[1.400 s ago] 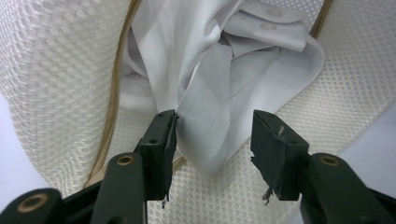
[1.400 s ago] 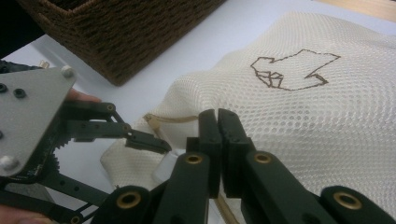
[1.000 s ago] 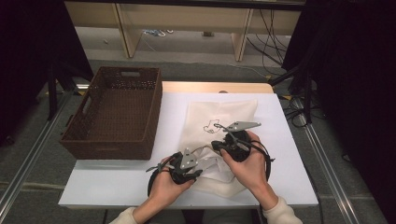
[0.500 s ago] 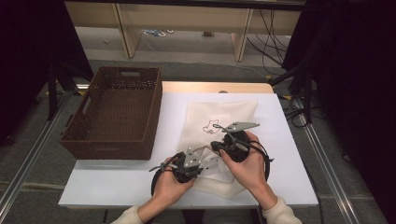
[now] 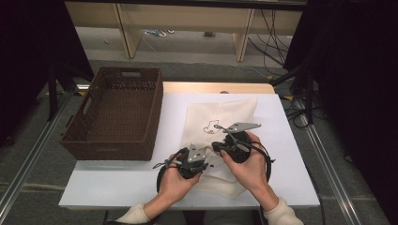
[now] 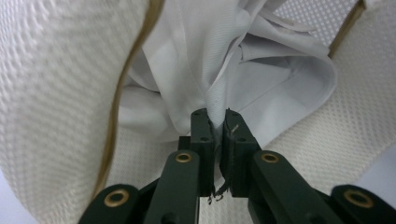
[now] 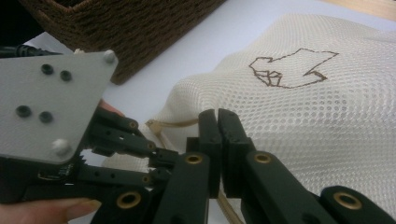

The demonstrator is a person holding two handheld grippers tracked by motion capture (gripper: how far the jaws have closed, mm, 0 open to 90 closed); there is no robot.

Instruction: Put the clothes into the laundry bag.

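Your white worktop (image 5: 117,187) carried a brown woven basket (image 5: 115,117) on its far left side and a cream mesh laundry bag (image 5: 220,117) near the middle, the two lying apart. The bag (image 7: 308,121) bore a brown outline stitched on its upper face and a tan drawstring along its near opening. White cloth (image 6: 224,60) sat bunched inside the bag's mouth (image 6: 56,93). Both of your hands worked at the near end of the bag, close together. Your left hand-held gripper (image 5: 202,165) had just been closing, and its jaws were clenched on a fold of that white cloth (image 6: 215,122) at the opening. Your right hand-held gripper (image 5: 217,145) sat just right of it with its jaws (image 7: 217,122) pressed together on the bag's edge, the tan cord trailing below them.
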